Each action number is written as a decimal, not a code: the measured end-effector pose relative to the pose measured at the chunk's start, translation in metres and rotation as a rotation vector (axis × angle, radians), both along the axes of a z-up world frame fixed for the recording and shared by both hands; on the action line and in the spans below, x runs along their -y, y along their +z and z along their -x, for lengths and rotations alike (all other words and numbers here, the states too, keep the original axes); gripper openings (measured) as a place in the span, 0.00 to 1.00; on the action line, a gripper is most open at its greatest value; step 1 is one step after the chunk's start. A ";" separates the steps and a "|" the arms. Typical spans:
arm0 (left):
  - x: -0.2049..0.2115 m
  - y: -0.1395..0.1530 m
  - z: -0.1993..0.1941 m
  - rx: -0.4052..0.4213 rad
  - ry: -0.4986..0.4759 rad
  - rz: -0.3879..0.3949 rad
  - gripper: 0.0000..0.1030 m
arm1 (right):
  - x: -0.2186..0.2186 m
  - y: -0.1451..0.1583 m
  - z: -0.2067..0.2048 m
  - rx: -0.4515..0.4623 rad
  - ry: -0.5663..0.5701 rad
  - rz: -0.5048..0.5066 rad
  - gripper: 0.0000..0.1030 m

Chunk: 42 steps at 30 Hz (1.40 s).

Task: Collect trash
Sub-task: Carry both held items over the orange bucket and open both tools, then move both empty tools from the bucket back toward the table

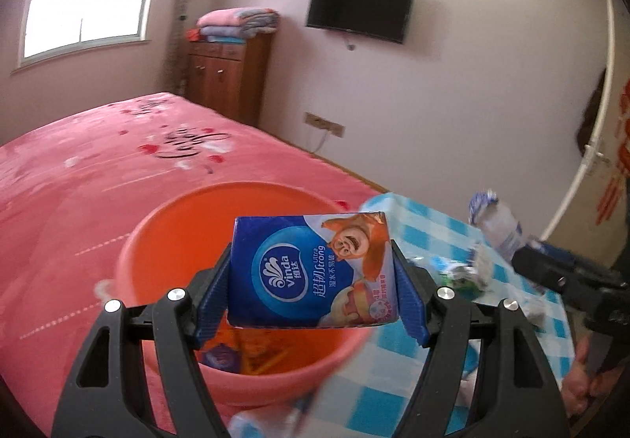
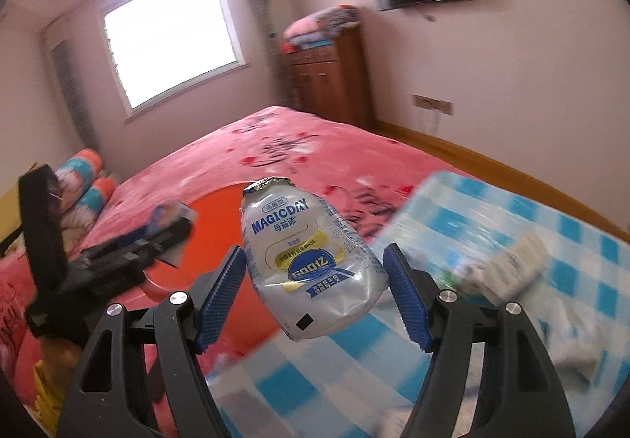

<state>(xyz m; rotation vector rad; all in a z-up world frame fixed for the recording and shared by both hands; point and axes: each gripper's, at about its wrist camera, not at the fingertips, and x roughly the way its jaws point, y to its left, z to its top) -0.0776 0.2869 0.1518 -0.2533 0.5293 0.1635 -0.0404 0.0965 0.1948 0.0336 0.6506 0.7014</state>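
L gripper [image 1: 315,272] jaws clamped on tissue pack [image 1: 311,268], orange basin [image 1: 165,225] at its 6 o'clock. R gripper [image 2: 315,280] jaws clamped on drink bottle [image 2: 311,261], checked cloth [image 2: 512,217] at 3.

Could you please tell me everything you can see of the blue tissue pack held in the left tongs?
The tissue pack is a soft, glossy plastic-wrapped block, mostly blue with a white Vinda logo and an orange cartoon bear. It looks full and undamaged. The left tongs clamp it by its two short sides with blue ribbed pads. It hangs in the air above the orange basin, turned so its print runs sideways.
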 end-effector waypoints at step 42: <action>0.031 -0.011 0.019 -0.023 0.014 -0.080 0.87 | 0.053 -0.061 0.023 -0.104 -0.215 -0.034 0.92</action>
